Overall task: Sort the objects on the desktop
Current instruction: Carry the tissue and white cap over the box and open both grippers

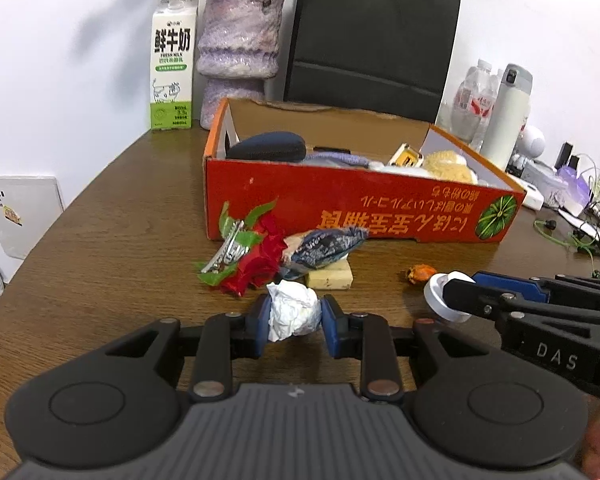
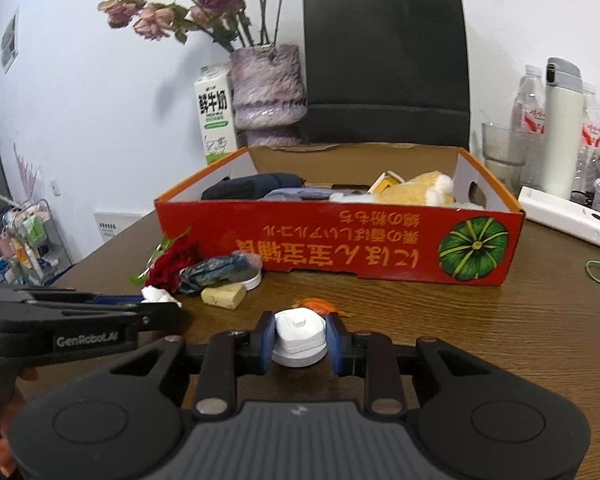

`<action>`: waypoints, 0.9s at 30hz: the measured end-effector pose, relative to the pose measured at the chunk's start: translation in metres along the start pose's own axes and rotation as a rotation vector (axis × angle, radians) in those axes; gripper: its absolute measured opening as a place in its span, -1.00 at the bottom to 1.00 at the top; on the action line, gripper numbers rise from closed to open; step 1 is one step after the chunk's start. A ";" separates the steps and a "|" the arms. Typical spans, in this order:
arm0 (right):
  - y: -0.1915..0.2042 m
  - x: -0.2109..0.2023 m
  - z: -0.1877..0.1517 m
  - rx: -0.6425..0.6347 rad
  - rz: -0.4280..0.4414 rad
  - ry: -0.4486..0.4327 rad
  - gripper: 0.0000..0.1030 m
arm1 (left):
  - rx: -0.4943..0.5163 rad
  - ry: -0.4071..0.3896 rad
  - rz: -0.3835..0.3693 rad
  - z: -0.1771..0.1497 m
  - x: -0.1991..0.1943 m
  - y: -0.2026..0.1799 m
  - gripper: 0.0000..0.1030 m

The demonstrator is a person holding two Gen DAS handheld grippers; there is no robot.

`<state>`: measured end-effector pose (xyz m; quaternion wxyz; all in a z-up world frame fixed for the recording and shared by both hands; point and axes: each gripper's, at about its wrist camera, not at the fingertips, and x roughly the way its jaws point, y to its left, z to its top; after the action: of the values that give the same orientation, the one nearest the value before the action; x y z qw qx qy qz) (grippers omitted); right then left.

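Already the red box [image 1: 364, 216] holds several things. In front of it, the left gripper [image 1: 294, 318] pinches a crumpled paper ball [image 1: 293, 314] and the right gripper [image 2: 300, 340] clamps a white cap [image 2: 299, 338]; a rose [image 1: 260, 260], wrapper [image 1: 324, 246], eraser block [image 1: 330, 278] and orange scrap [image 1: 420, 273] remain unsorted.

L gripper [image 1: 294, 322] & R gripper [image 2: 300, 340] side by side, angled down, fingers [image 1: 262, 320] clamped.

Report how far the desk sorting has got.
Done: a dark case and plush toy lie in the red box. In hand: left gripper clamps crumpled paper; right gripper clamps a white cap. Left: rose, wrapper, yellow block, orange scrap.
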<state>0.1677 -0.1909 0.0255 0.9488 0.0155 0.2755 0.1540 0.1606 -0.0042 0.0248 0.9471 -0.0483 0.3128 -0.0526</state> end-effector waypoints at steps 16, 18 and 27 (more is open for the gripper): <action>-0.021 -0.024 0.061 0.016 -0.040 -0.167 -0.50 | 0.016 -0.182 -0.046 0.055 -0.036 -0.015 -0.48; -0.025 -0.021 0.073 0.034 -0.051 -0.194 -0.50 | 0.006 -0.213 -0.050 0.070 -0.032 -0.018 -0.48; -0.033 0.019 0.104 0.073 -0.045 -0.240 -0.50 | -0.051 -0.280 -0.057 0.113 0.009 -0.021 -0.48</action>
<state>0.2466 -0.2107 0.1000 0.9769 0.0623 0.1658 0.1198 0.2336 -0.0197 0.1124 0.9781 -0.0881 0.1773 -0.0641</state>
